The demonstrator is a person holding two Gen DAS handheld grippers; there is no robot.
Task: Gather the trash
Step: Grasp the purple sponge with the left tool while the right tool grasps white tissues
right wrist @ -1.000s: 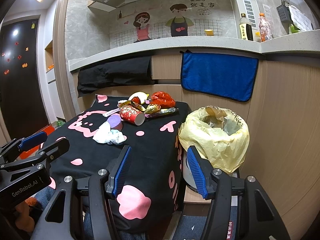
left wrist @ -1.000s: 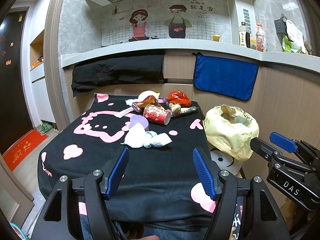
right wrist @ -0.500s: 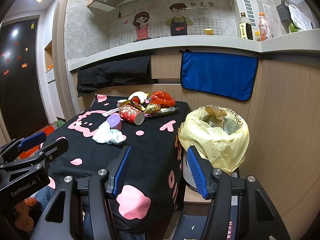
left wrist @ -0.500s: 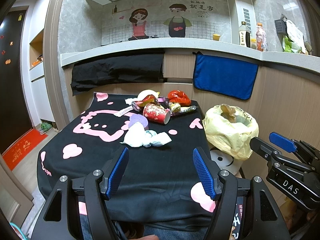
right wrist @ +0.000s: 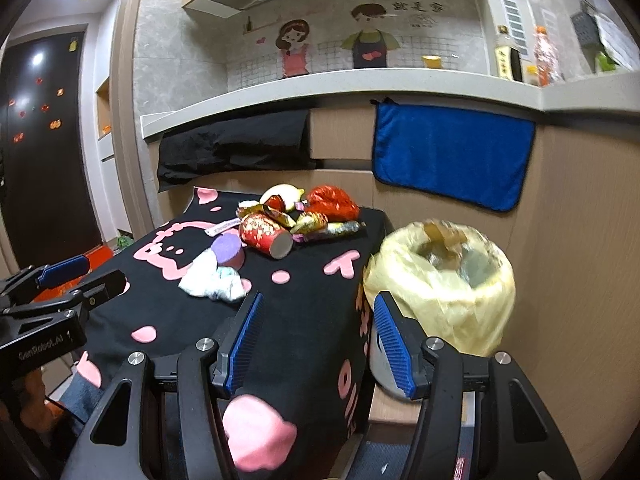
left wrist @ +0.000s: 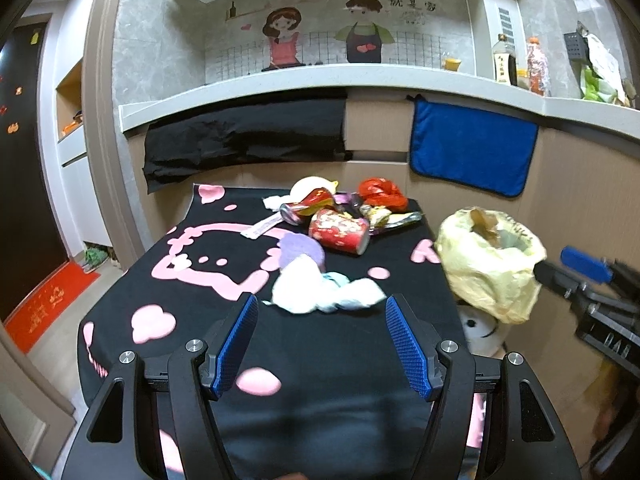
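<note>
The trash lies in a loose heap toward the far right corner of the table [left wrist: 200,280], which is draped in a black cloth with pink cartoon prints. Nearest the front is a crumpled white tissue wad [left wrist: 320,292], soft and irregular, touching a flat lilac round pad [left wrist: 298,248] behind it. Beyond these a red printed paper cup [left wrist: 340,232] lies on its side, open mouth toward the right. Just behind the cup are shiny foil wrappers [left wrist: 308,204], a crinkled red plastic bag [left wrist: 380,192], a pale rounded piece [left wrist: 312,186] and a thin white paper strip [left wrist: 264,226] angled toward the left.

Just off the table's right edge stands the trash bin [right wrist: 440,280], lined with a thin wrinkled yellow bag whose mouth is open and already holds some crumpled items.

The near half and left side of the cloth are bare, giving free room in front of the heap; the far edge meets a wood-panelled wall hung with a blue towel [left wrist: 472,152] and a black cloth [left wrist: 244,136].

The left gripper [left wrist: 320,316] hangs over the table's near middle, its blue ribbed pads wide apart and holding nothing, the tissue wad just ahead between them. The right gripper [right wrist: 318,320] hovers over the table's right edge beside the bin, its pads likewise spread and empty.
</note>
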